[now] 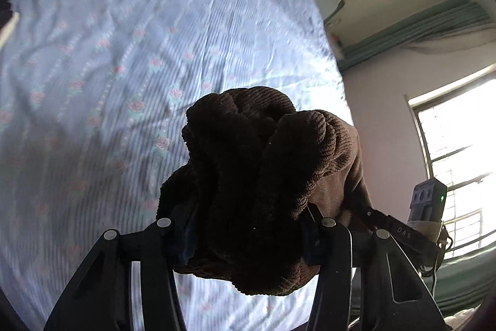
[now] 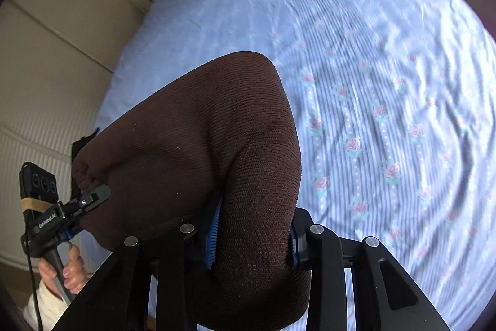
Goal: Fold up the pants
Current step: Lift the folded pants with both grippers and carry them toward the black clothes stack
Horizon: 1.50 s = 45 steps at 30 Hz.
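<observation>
The pants (image 1: 257,185) are dark brown corduroy. In the left wrist view my left gripper (image 1: 245,234) is shut on a bunched wad of them, held above the bed. In the right wrist view my right gripper (image 2: 252,241) is shut on a smoother fold of the same pants (image 2: 198,145), which stretch left toward the left gripper (image 2: 93,200) gripping their gathered edge. The right gripper also shows at the right edge of the left wrist view (image 1: 400,225). The rest of the pants hangs out of sight below.
A bed with a pale blue striped sheet with pink roses (image 2: 372,82) lies under both grippers. A cream padded headboard (image 2: 46,51) stands at one side. A bright window (image 1: 458,160) and a wall are at the other.
</observation>
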Tool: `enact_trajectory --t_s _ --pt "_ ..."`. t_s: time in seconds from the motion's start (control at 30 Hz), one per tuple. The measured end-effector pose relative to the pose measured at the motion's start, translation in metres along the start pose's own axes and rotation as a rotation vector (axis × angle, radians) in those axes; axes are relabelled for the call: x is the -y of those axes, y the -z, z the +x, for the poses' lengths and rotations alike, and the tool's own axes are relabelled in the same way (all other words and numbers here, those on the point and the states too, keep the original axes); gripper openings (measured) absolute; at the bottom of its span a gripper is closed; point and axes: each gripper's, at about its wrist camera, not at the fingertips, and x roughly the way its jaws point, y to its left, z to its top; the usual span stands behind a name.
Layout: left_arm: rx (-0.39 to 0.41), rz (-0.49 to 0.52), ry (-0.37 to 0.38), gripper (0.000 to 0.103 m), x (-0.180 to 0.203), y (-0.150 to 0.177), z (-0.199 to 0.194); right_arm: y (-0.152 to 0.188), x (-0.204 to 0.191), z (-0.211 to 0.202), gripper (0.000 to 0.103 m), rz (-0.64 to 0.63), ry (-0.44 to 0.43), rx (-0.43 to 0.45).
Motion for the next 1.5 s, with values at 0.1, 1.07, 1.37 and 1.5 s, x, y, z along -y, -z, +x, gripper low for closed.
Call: enact_trajectory --t_s 0.1,1.07,1.37,1.5 --pt "0.077 0.0 0.001 0.049 0.013 0.016 -0.045 0.011 -0.026 -0.035 0.035 -0.079 -0.016 0.046" --pt "0.27 0.055 -0.045 0.049 -0.162 0.024 -0.361 0.121 -0.339 -0.036 0.035 -0.218 -0.106 0.142" --pt "0.365 -0.066 -0.119 0.049 -0.234 0.012 -0.416 0.098 -0.405 0.016 0.035 -0.321 -0.213 0.083" --pt "0.397 -0.071 -0.134 0.049 -0.264 -0.011 -0.437 0.073 -0.437 0.044 0.035 -0.343 -0.228 0.07"
